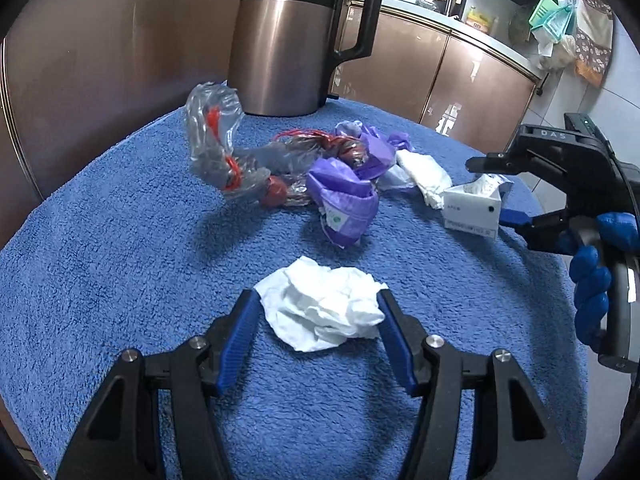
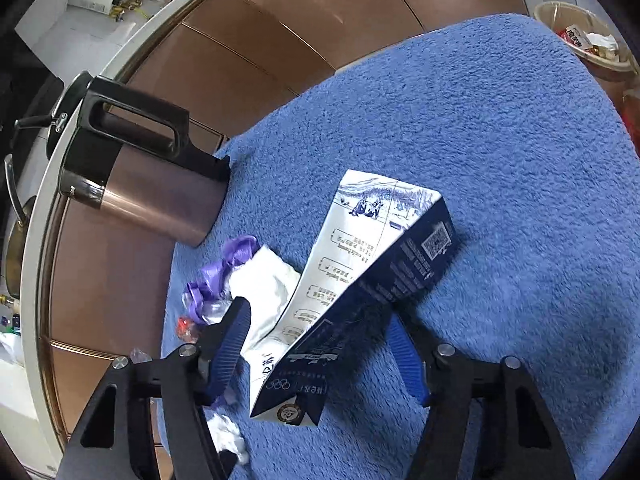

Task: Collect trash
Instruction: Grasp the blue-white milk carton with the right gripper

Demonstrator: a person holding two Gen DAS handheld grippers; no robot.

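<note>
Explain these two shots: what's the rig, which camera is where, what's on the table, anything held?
No robot: a person holds a two-finger claw in each hand, with a fisheye camera on each. The left view shows the left claw open around a crumpled tissue on the blue towel, with a kettle, purple bag and clear wrapper beyond. The right view shows the right claw open, straddling a milk carton; neither grips yet.

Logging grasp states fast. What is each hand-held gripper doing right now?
Left hand-held gripper: open, fingers either side of the crumpled tissue, not clamped.
Right hand-held gripper: open around the carton, grip not closed.
</note>
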